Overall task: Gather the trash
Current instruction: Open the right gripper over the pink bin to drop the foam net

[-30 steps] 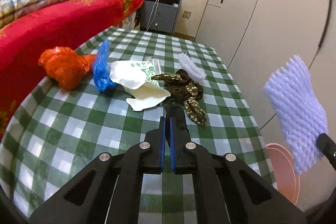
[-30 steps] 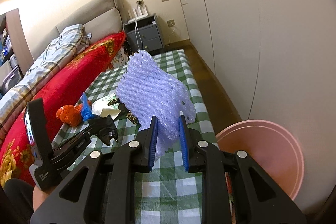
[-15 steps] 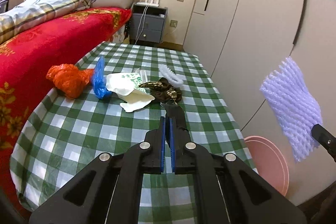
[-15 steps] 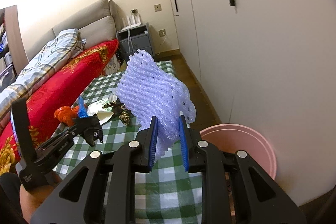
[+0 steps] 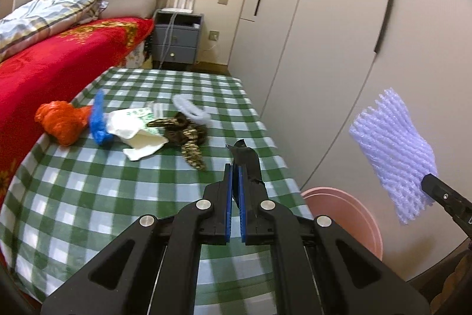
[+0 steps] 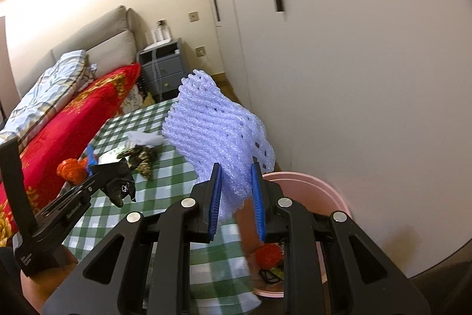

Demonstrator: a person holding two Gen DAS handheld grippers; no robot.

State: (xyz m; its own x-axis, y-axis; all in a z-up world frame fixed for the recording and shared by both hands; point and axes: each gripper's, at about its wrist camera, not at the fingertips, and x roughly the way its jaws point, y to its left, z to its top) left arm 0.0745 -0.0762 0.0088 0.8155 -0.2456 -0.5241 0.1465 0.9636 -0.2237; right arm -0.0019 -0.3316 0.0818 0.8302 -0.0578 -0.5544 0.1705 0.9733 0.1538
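My right gripper (image 6: 236, 170) is shut on a pale purple foam net (image 6: 212, 132) and holds it in the air above the pink bin (image 6: 312, 182); the net also shows in the left wrist view (image 5: 395, 149). My left gripper (image 5: 235, 167) is shut on a black scrap of plastic (image 5: 246, 157) and hangs over the table's right edge, near the bin (image 5: 348, 214). On the green checked table (image 5: 88, 185) lie an orange bag (image 5: 60, 120), a blue bag (image 5: 98, 120), white paper (image 5: 138, 129), a camouflage cloth (image 5: 188, 135) and a white foam strip (image 5: 191, 109).
A red-covered bed (image 5: 44, 64) runs along the table's left side. A grey nightstand (image 5: 177, 40) stands at the back. White wardrobe doors (image 5: 324, 34) are close on the right. The bin holds some orange trash (image 6: 267, 254).
Both grippers have moved back and to the right, off the table toward the pink bin. The bin's inside now shows under the right gripper. Both grips are unchanged.
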